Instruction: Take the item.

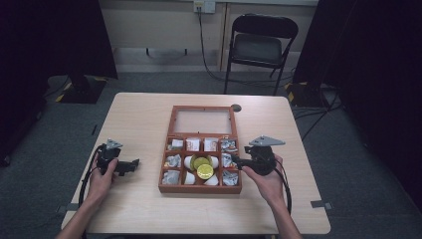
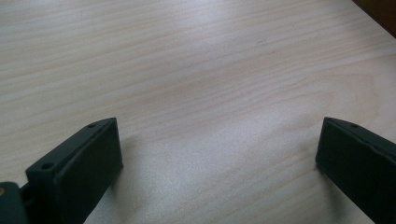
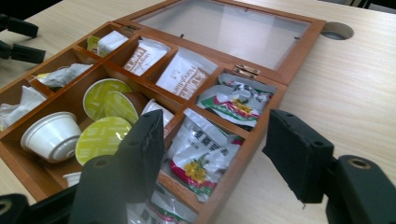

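We see a light wooden counter (image 1: 149, 114) carrying an open wooden box (image 1: 200, 188), which sits at its middle with the glass-paned lid (image 1: 203, 121) laid flat on the far side. Behind the counter a black folding chair (image 1: 259, 45) stands on the grey floor. The box is split into compartments: the far row holds white sachets with orange print (image 3: 184, 74), the right column holds crinkled packets printed in green and red (image 3: 201, 154), the left column holds crumpled silvery wrappers (image 1: 172, 161), and the middle compartment holds white capsules with yellow-green foil lids (image 3: 100, 137). Our right gripper (image 1: 234, 160) hovers at the right side of the box, pointing left over its rim; in the right gripper view one jaw stands over the inside of the box and the other over the counter outside the wall, so they straddle the right column of packets, parted and pressing on nothing, with the gap between them partly drawn in. Our left gripper (image 1: 133, 164) rests well to the left of the box, low over bare counter, and in the left gripper view its jaws stand wide apart with only wood grain between them
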`<state>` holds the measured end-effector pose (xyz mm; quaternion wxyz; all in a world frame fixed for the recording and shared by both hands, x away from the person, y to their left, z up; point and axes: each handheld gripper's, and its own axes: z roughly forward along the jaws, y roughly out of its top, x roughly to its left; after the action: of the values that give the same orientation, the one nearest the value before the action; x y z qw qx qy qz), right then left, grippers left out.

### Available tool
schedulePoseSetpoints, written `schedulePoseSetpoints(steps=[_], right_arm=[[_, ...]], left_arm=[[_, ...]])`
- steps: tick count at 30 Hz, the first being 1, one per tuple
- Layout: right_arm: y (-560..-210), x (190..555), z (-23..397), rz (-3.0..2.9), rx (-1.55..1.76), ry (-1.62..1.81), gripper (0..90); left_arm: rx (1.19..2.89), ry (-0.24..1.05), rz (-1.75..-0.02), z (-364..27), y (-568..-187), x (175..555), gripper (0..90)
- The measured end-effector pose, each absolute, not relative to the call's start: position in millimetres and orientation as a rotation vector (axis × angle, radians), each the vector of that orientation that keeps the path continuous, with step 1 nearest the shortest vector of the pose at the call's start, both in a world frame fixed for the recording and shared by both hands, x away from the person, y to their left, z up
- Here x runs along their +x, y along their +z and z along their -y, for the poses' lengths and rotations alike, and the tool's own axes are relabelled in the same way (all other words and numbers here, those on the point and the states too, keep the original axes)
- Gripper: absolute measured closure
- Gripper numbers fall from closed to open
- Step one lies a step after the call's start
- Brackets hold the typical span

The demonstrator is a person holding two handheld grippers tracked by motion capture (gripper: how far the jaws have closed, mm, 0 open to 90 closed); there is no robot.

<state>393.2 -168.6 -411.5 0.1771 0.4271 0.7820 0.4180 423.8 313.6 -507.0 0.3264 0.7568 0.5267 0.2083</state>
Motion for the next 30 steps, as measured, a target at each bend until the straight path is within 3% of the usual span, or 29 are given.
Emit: schedulePoseSetpoints(steps=[19,30], right_arm=[[-407.2,397.6,124.8,-2.305,1.091,1.252,38.2],[-427.2,399.3,97.4,-2.441,1.035,1.219,44.0]], left_arm=[[1.982,0.545,-1.381,-313.5,-507.0,423.7,0.0],[1.982,0.545,-1.381,-313.5,-507.1,423.8,0.0]])
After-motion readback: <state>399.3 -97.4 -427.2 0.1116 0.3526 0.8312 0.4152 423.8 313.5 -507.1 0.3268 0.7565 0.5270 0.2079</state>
